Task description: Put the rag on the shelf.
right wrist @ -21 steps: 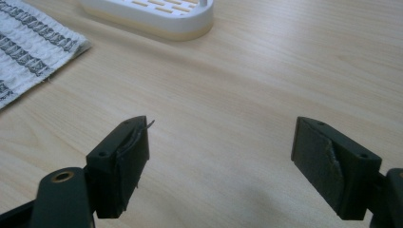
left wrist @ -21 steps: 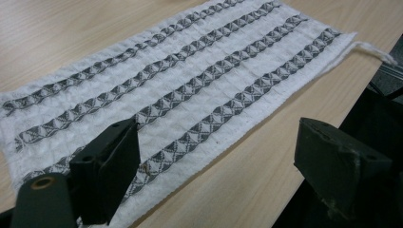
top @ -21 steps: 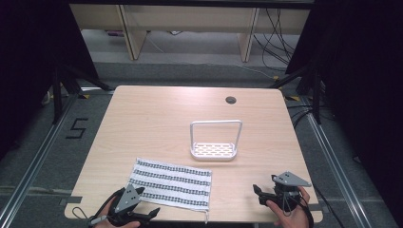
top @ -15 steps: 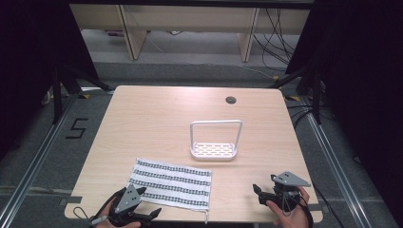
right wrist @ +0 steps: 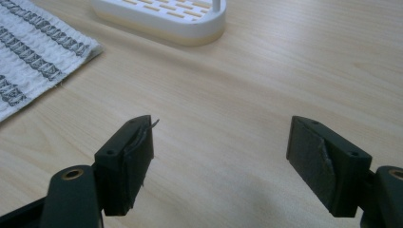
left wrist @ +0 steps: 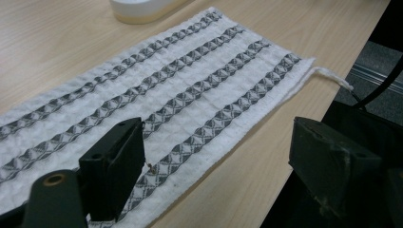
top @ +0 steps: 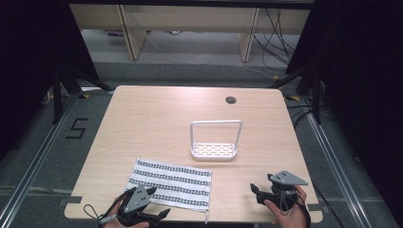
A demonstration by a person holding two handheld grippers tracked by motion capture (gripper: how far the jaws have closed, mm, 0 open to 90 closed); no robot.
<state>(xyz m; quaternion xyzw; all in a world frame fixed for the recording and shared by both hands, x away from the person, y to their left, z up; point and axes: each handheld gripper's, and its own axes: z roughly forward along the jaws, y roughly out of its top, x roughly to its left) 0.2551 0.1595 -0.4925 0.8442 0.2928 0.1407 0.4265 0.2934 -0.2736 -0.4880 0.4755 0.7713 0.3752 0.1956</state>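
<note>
A striped cloth is lying flat on the wooden table, spread out near the front edge, with grey patterned bands running along its length and a loose thread trailing off one corner toward the table's edge. Just behind the cloth and a little to its right, a small white rack with a slotted base and an upright hoop handle is standing apart from it, not touching.

The left gripper is hovering at the cloth's near edge, its jaws standing wide apart; in the left gripper view one jaw is hanging over the cloth's front border while the other is sitting out past the table's edge. Nothing is being pinched between them.

The right gripper is being held in a hand well to the right of the cloth, over bare wood, pointing roughly toward the rack. Its jaws are spread too, with empty tabletop between them.
</note>
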